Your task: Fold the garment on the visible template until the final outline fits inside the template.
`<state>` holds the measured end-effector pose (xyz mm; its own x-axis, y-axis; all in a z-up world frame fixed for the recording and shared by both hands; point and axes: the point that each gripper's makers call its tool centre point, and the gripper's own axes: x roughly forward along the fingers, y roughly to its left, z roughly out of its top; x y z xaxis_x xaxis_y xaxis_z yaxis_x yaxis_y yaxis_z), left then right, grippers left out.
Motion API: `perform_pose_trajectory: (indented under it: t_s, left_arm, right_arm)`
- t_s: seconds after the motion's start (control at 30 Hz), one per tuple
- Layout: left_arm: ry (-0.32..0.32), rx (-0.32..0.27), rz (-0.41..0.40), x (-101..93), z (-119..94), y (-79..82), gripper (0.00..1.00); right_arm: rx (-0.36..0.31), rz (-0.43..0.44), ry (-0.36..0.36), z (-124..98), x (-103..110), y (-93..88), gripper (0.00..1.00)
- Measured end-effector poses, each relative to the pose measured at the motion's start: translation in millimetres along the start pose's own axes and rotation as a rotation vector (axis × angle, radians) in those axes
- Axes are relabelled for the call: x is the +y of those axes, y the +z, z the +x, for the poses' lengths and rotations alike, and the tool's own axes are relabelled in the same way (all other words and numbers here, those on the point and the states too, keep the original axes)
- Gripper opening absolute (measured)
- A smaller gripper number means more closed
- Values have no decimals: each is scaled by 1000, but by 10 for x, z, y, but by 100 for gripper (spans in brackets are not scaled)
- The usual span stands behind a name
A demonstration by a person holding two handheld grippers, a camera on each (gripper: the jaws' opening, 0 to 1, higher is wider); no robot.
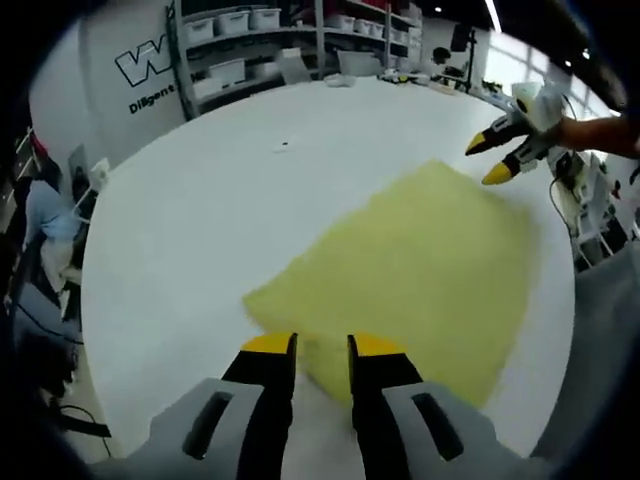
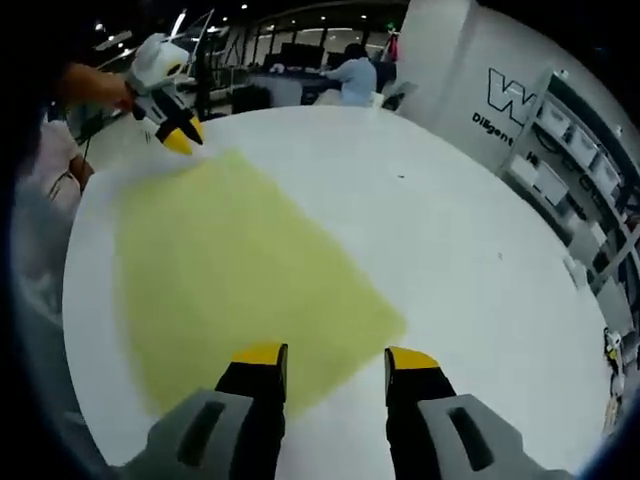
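a pale yellow cloth (image 1: 420, 270) lies flat and spread out on a white surface (image 1: 200, 220), its shape roughly a tilted rectangle.

in the left gripper view the left tongs (image 1: 322, 350) rise from the bottom edge, yellow-tipped and black, with a narrow gap between the jaws. they sit at the near corner of the cloth, and a strip of the yellow cloth shows between the tips; whether they touch or pinch it cannot be told. at the far corner of the cloth the right tongs (image 1: 492, 158) hover, held by a hand (image 1: 600, 132) coming in from the right side, the jaws parted and nothing between them.

in the right gripper view the right tongs (image 2: 336, 360) stand wide apart over the near edge of the cloth (image 2: 240, 270), one tip above the yellow cloth and the other above the bare surface (image 2: 470, 230), holding nothing. the left tongs (image 2: 178, 132) show at the far corner of the cloth, in a hand at the upper left.

beyond the surface stand shelves with storage bins (image 1: 240, 40) against a wall with dark lettering (image 1: 145, 70), and a seated person (image 2: 350, 75) in a light shirt.
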<state>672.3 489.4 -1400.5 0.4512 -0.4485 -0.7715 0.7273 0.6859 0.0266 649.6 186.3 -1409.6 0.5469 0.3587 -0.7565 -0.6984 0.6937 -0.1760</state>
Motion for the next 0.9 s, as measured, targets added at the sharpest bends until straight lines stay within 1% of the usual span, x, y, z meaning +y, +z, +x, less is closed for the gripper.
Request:
perform_pose_trajectory:
  t_s: [0.17, 0.27, 0.33, 0.47, 0.57, 0.6, 0.67, 0.7, 0.73, 0.77, 0.8, 0.83, 0.87, 0.9]
  left_arm:
    - [-17, -6, 8, -104, -53, -64, 25]
    - [-34, -11, 11, -235, -60, -112, 28]
    - [-44, -11, 19, -316, -63, -132, 29]
    - [-72, -31, 36, -523, -57, -130, 33]
    - [-87, -39, 52, -625, -13, -136, 34]
    - [-91, -49, 50, -659, -10, -128, 34]
    - [-105, -90, 1, -780, -6, -79, 34]
    - [-107, -115, -4, -850, -13, -52, 35]
    - [-107, -121, -8, -890, -11, -53, 35]
    - [-115, -124, -5, -958, -3, -65, 35]
    - [-119, -125, 6, -996, 20, -83, 35]
    - [-123, -111, 22, -1040, 60, -140, 35]
    - [-124, -103, 27, -1050, 69, -162, 35]
    - [-116, -90, 49, -1077, 86, -223, 34]
  right_arm:
    - [-17, 12, 36, -27, 175, 45, 36]
    - [-16, 6, 55, -45, 302, 35, 36]
    - [-5, -12, 80, -60, 402, 8, 37]
    - [-3, -25, 111, -93, 607, 0, 35]
    - [-4, -29, 123, -99, 751, -32, 34]
    - [-6, -14, 131, -102, 810, -53, 33]
    - [-7, 14, 134, -100, 882, -98, 32]
    - [-7, 20, 133, -100, 895, -108, 31]
    - [-14, 49, 136, -106, 958, -121, 29]
    - [-15, 82, 143, -104, 1027, -146, 28]
    - [-15, 83, 147, -103, 1066, -165, 27]
    - [-13, 74, 147, -104, 1103, -190, 26]
    - [-9, 66, 146, -106, 1137, -220, 25]
    - [-5, 49, 136, -111, 1151, -270, 23]
